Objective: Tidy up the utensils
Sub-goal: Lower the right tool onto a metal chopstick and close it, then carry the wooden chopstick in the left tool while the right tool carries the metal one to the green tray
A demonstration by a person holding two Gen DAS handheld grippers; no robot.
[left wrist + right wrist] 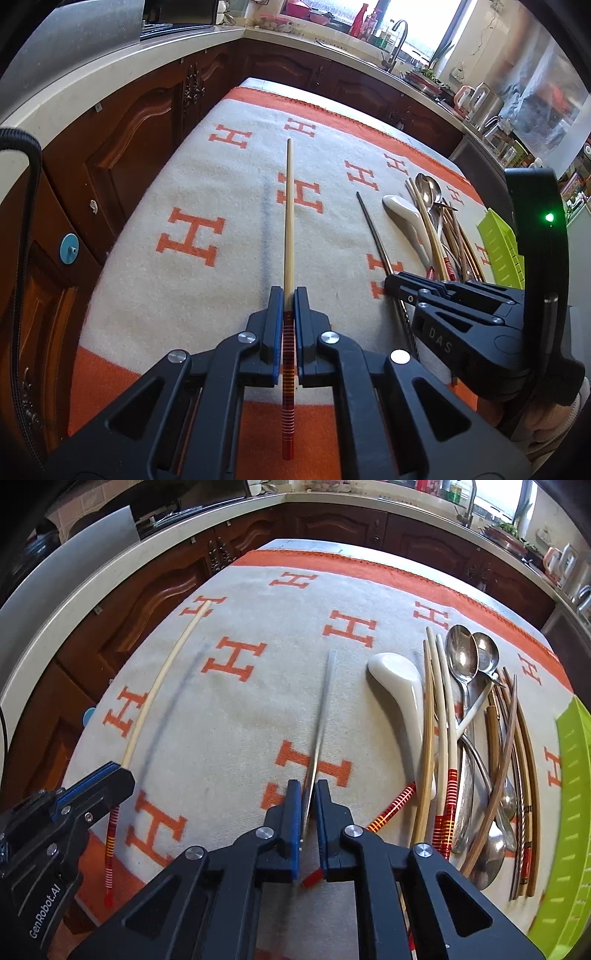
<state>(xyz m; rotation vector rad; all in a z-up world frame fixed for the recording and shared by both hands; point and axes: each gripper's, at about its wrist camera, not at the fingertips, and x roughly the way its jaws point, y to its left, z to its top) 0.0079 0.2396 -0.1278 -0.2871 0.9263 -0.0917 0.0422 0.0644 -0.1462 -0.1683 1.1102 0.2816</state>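
My left gripper is shut on a pale bamboo chopstick with a red striped handle, which points away over the cloth. In the right wrist view that left gripper and the pale chopstick are at the left. My right gripper is shut on a thin metal chopstick, seen blurred; in the left wrist view the right gripper sits on the metal chopstick. To the right lies a pile: a white ceramic spoon, metal spoons and several chopsticks.
A lime green tray stands at the table's right edge, beside the pile. The table wears a cream cloth with orange H letters. Dark wooden cabinets and a pale countertop ring the table on the left and far sides.
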